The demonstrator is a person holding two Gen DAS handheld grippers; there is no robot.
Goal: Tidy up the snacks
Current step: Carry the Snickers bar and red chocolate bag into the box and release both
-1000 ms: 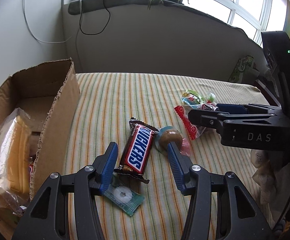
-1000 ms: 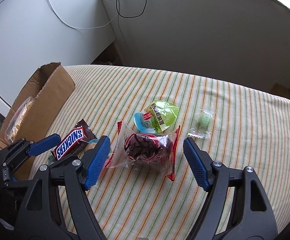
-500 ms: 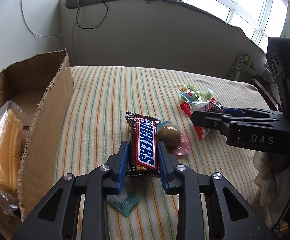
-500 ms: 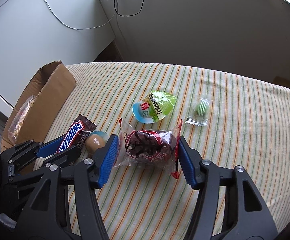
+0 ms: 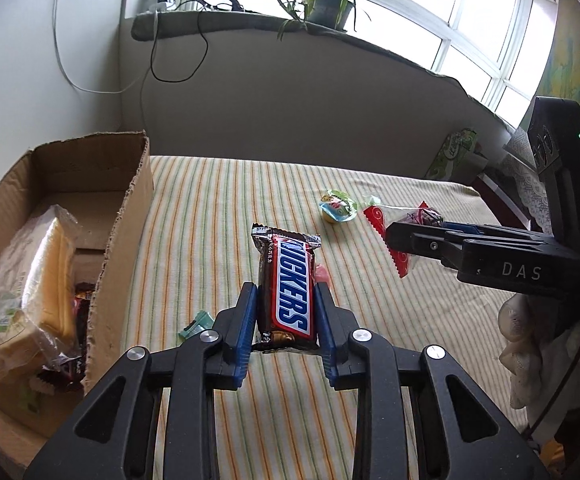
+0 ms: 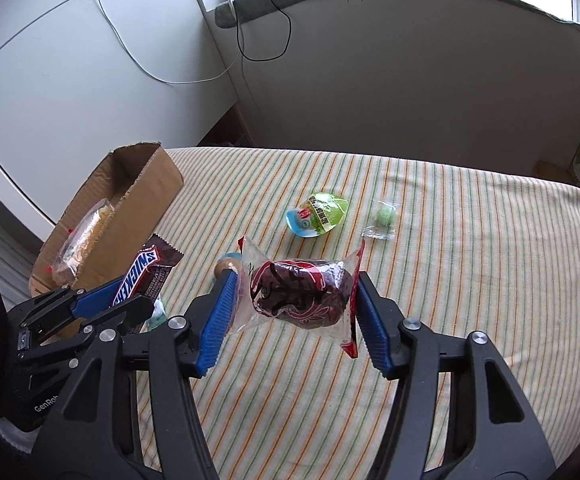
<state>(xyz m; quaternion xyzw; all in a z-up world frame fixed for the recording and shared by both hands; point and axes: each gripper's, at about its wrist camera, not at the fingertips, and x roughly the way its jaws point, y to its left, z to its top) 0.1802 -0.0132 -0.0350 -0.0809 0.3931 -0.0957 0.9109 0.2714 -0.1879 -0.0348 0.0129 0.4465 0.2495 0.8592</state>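
At the far left stands the cardboard box [image 5: 122, 240], open at the top, with a clear-wrapped yellow cake [image 5: 34, 280] and other dark wrappers lying inside it. Just right of the box wall a small teal candy wrapper [image 5: 196, 322] lies on the striped surface [image 5: 218, 208], beside the left tongs [image 5: 286, 320]. Those tongs are closed to a narrow gap on the Snickers bar [image 5: 290, 280]: both blue pads press its long sides near the lower end, and the bar sticks forward out of the tongs, label up, clear of the cloth. A pink-edged wrapper peeks out behind its right side.

Further right, on the surface, lie a green-and-blue jelly cup [image 6: 318, 214] and, just beside it, a small clear packet with a green sweet [image 6: 384, 216]. A round brown sweet [image 6: 224, 266] sits near the left pad of the right tongs [image 6: 290, 312]. These tongs stand about half open and grip a clear bag with red trim holding a dark cake [image 6: 298, 294]; the pads press on both ends of the bag, which hangs crosswise between them, lifted off the striped cloth.
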